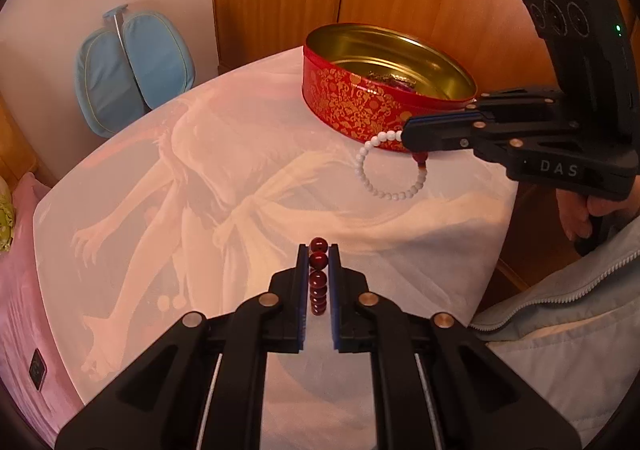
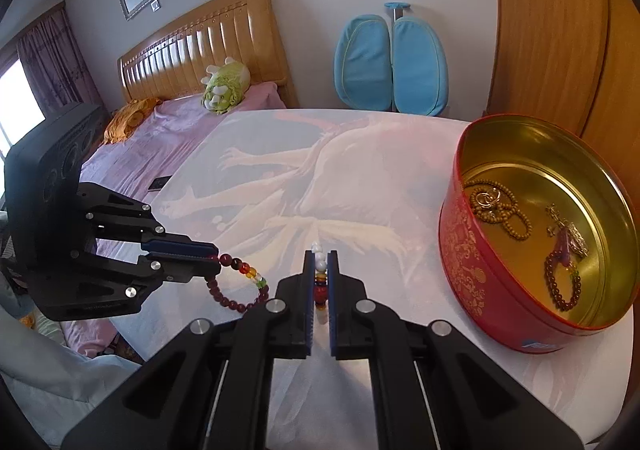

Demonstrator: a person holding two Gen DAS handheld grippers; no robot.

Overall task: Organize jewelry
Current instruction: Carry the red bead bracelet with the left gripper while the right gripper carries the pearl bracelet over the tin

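Both grippers carry a bracelet, each clamped narrow on beads.

Left wrist view, bottom centre: left gripper [image 1: 319,250] has its jaws nearly closed on a column of dark red beads, the red bracelet [image 1: 319,276]. Centre right of that frame: the right gripper [image 1: 406,130] comes in from the right edge, jaws pinched shut on the white bracelet [image 1: 374,180], whose loop hangs free below the tips, off the cloth [image 1: 248,170]. Upper centre: tin [image 1: 352,106], just behind the right gripper's tips.

Right wrist view, lower left: the red bracelet's loop hangs from the left gripper's tips; mostly dark red round beads, with a short run of amber, clear and green ones. Bottom centre: the right gripper's own jaws show white beads at the tip, one red and amber bead lower down. Right side: tin is round, lidless, red with gold pattern outside, gold metal inside. On its floor lie a tan beaded strand, a dark beaded bracelet and a small metal piece with purple; exact make-up unclear.

Step, as judged: both pieces picked and held off the cloth, transfer to tin in hand. Next move calls for bringing each gripper over the rim and opening only once the loop hangs inside the wall. Risk: swinging loop catching the rim.
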